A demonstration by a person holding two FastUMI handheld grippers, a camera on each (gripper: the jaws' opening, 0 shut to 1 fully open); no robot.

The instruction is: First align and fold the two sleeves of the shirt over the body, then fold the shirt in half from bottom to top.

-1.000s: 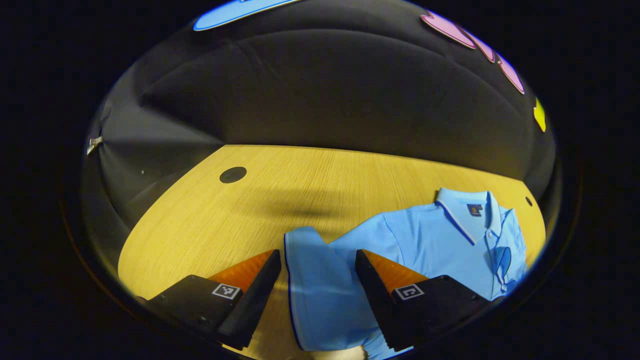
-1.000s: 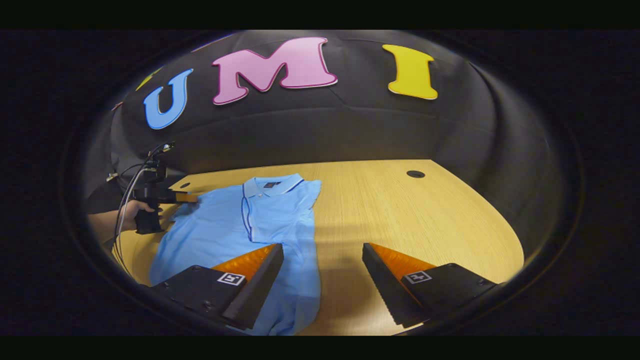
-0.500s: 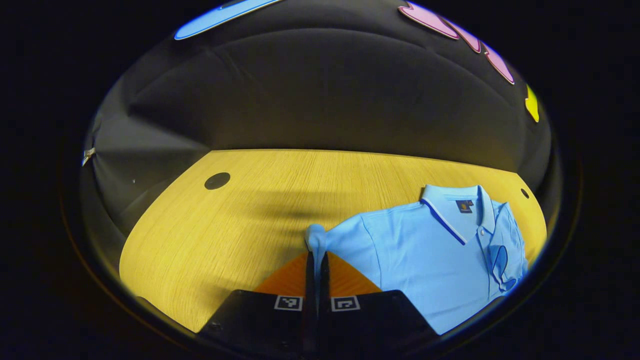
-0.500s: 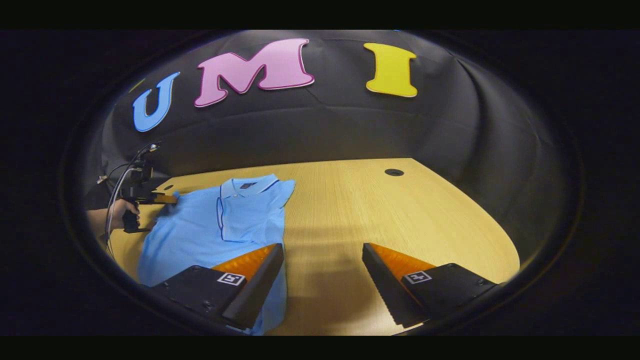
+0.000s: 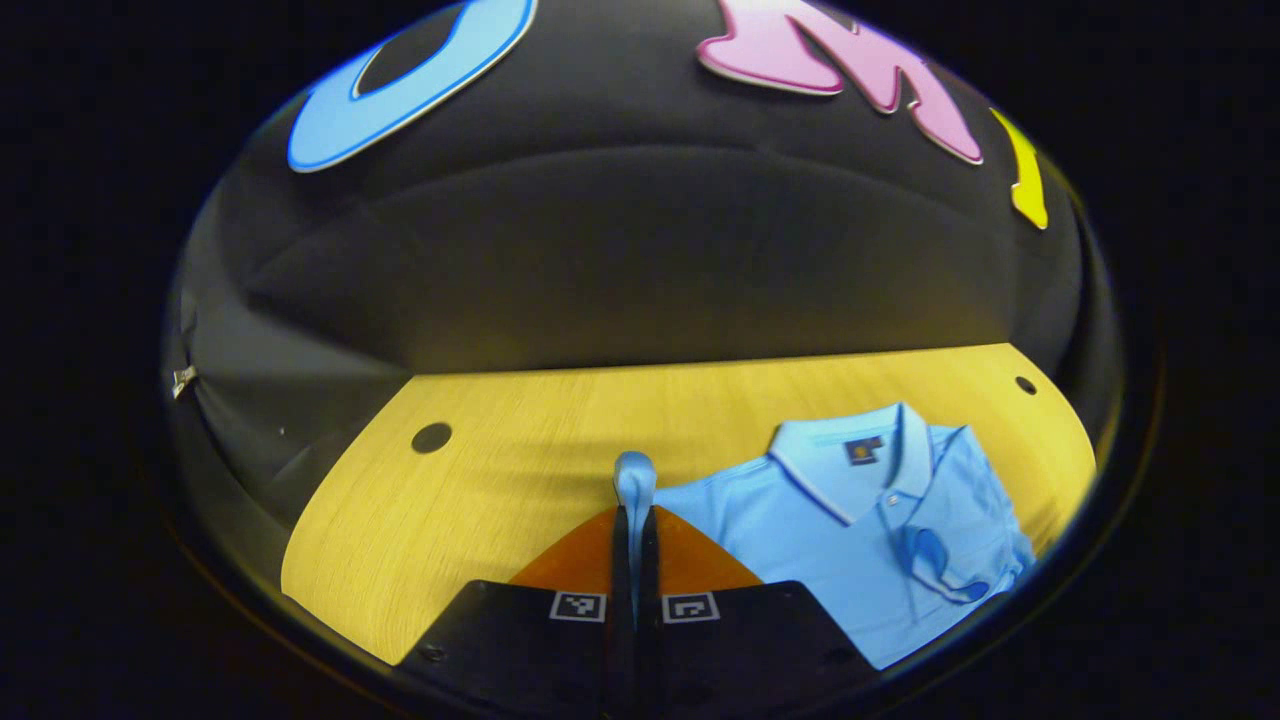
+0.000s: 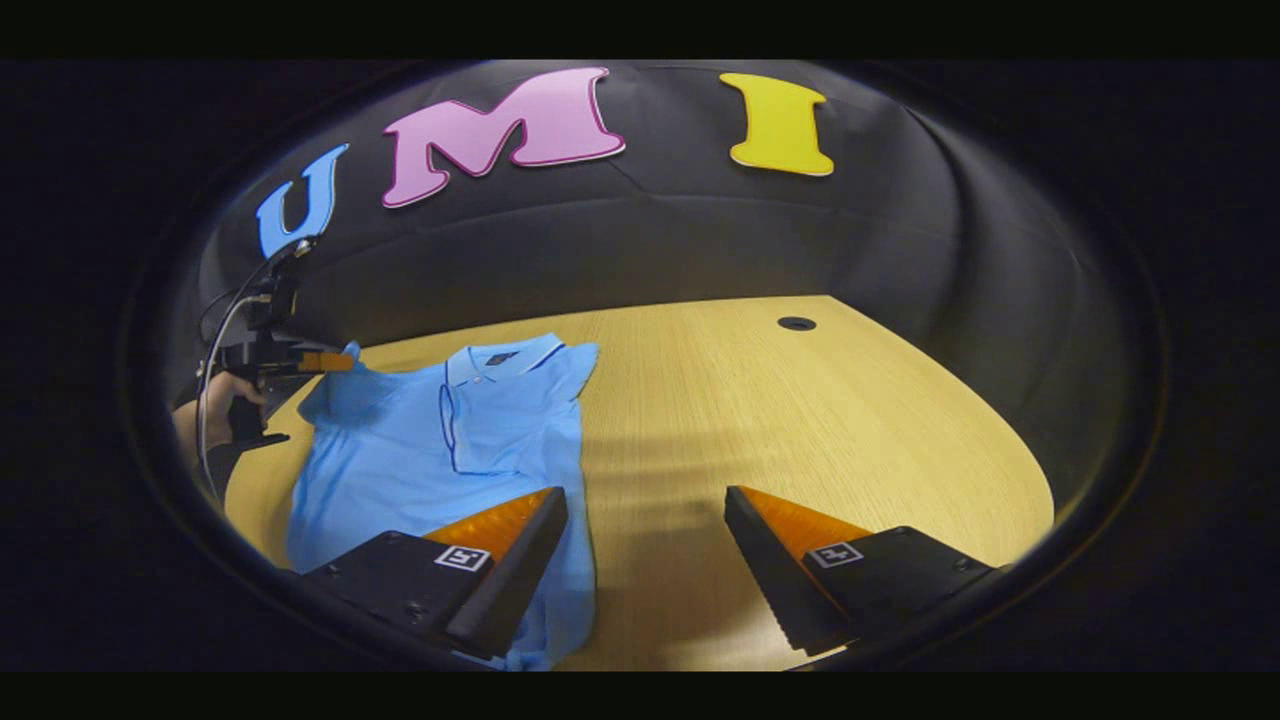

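**foldnoob:** While the left gripper (image 5: 634, 520) is clamped tight on the tip of the polo shirt's left sleeve (image 5: 634, 475), what step would you say this is? From the right gripper view I can see it off at the left edge (image 6: 335, 362), held by a hand (image 6: 215, 420), with the sleeve pulled up off the wooden table (image 6: 850, 440).

**creasefan:** Looks like the sleeve stage to me. The light blue polo shirt (image 6: 440, 440) lies flat, collar (image 6: 505, 358) toward the booth wall, and the other sleeve (image 6: 580, 365) seems already tucked over the body. Next call: carry the pinched sleeve across onto the chest, line it up, let go. The right gripper (image 6: 645, 545) hangs wide apart and empty over the shirt's right edge, so the bottom-to-top fold isn't started.
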